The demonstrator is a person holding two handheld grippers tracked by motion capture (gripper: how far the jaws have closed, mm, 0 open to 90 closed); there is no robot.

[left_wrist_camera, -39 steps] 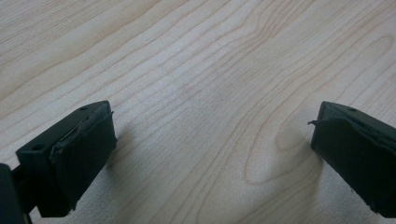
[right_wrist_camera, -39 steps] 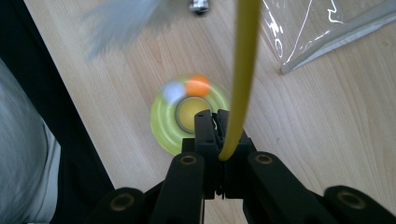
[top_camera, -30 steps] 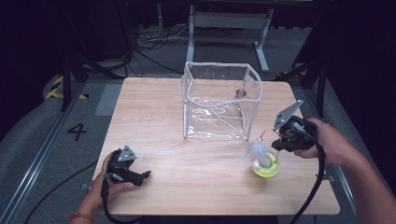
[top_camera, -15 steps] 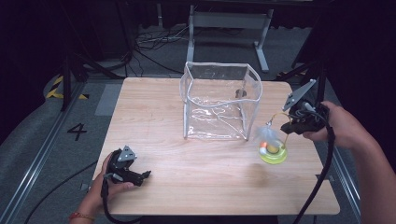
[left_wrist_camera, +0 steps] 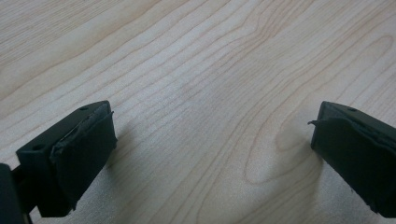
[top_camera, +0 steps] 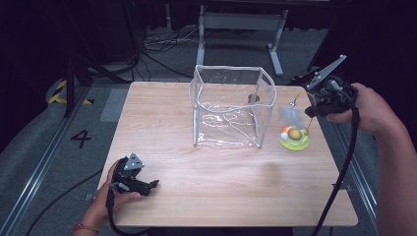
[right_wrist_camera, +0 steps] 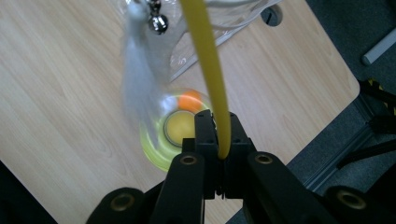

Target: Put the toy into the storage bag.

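**Cat toy lifted beside the clear bag**

A dark room with cables and a metal stand on the floor lies beyond the pale wooden table (top_camera: 231,196) I am working at. On it, toward the far side and about the middle, stands a clear plastic bag (top_camera: 232,105), upright, with its mouth open at the top.

In my right hand the right gripper (right_wrist_camera: 218,140) is clamped on the thin yellow wand (right_wrist_camera: 208,65) of a cat toy. The jaws are pressed together with the wand pinched between them. The wand arcs away from the gripper, and at its tip hang a white feather (right_wrist_camera: 136,74) and a small bell (right_wrist_camera: 159,22). At the wand's other end is the toy's yellow-green round base (top_camera: 295,137), with an orange ball in it; I cannot tell whether it is touching the table or just above it.

The relation that matters: the bag lies to the left of the toy, just beside the base, and its opening sits higher than the base. The wand's long axis runs roughly upright from base to gripper. My right hand is by far the nearer to the bag's mouth. I judge the next move calls for lifting the toy above the rim and carrying it left.

My left gripper (top_camera: 132,178) rests at the near left of the table, well apart from the bag, jaws wide apart over bare wood and holding nothing.
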